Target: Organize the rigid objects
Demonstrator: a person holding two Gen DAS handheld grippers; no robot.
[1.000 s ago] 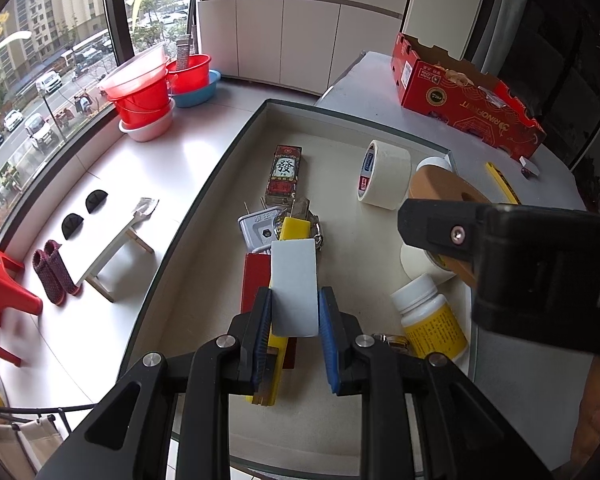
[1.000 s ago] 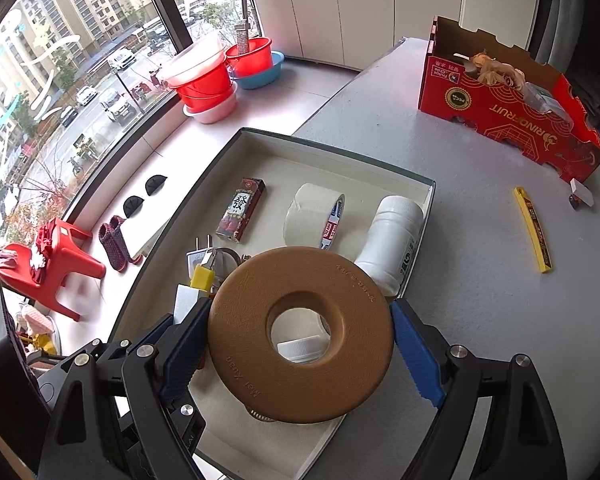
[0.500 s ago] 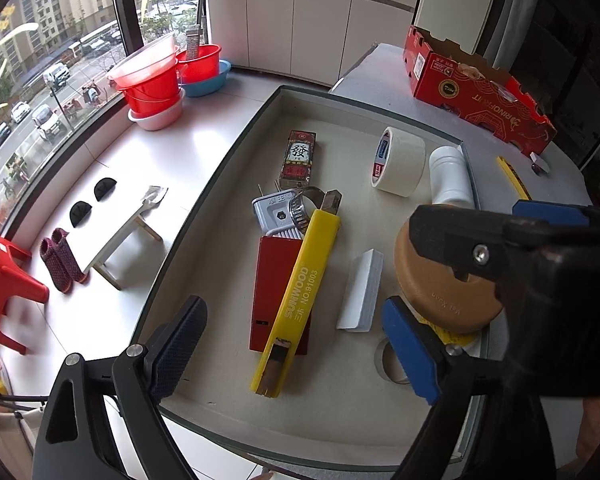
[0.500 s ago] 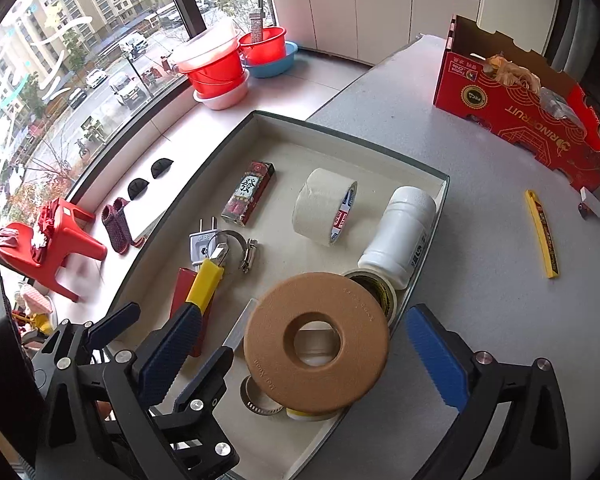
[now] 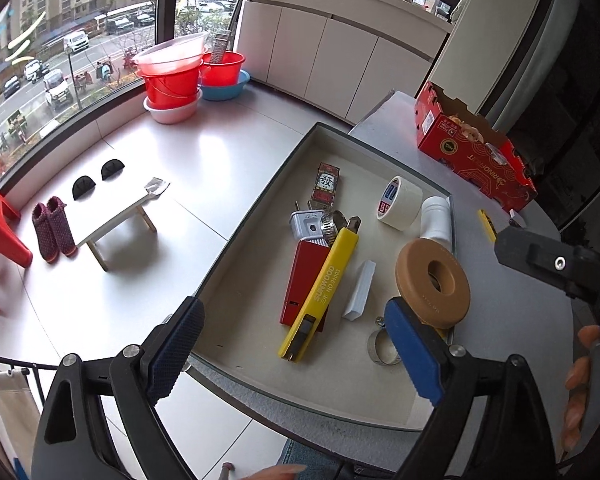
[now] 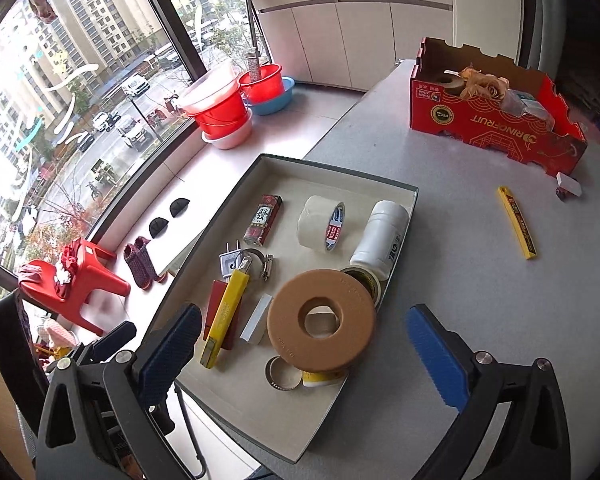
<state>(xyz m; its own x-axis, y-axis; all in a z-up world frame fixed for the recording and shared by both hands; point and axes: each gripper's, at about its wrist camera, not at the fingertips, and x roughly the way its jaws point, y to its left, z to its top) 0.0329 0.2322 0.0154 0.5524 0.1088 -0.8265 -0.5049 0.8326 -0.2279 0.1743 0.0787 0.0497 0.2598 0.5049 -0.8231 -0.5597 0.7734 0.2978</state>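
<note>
Tray (image 6: 204,240), shallow, rectangular, cream inside with a dark rim, on a grey speckled table (image 6: 480,300). Contents, left to right in the right wrist view: red flat box (image 6: 215,300) with a yellow utility knife (image 6: 226,314) lying across it; grey plug adapter (image 6: 229,261) and metal hose clamp (image 6: 262,261) just beyond the knife tip; small red printed box (image 6: 263,219) further back; white rectangular block (image 6: 257,319) just beside the knife; tan foam ring (image 6: 321,321) resting on other items (a yellow-labelled bottle partly shows beneath it); roll of cream masking tape (image 6: 320,223); white plastic bottle (image 6: 380,240) lying against the tray's far-right wall.

Left gripper (image 5: 296,352): jaws have just been opening and now stand wide, nothing between them; the white block lies in the tray beyond the fingers, clear of both pads.

Right gripper (image 6: 304,356): jaws have just been opening, spread wide; the foam ring sits between the fingers, touching neither.
</note>
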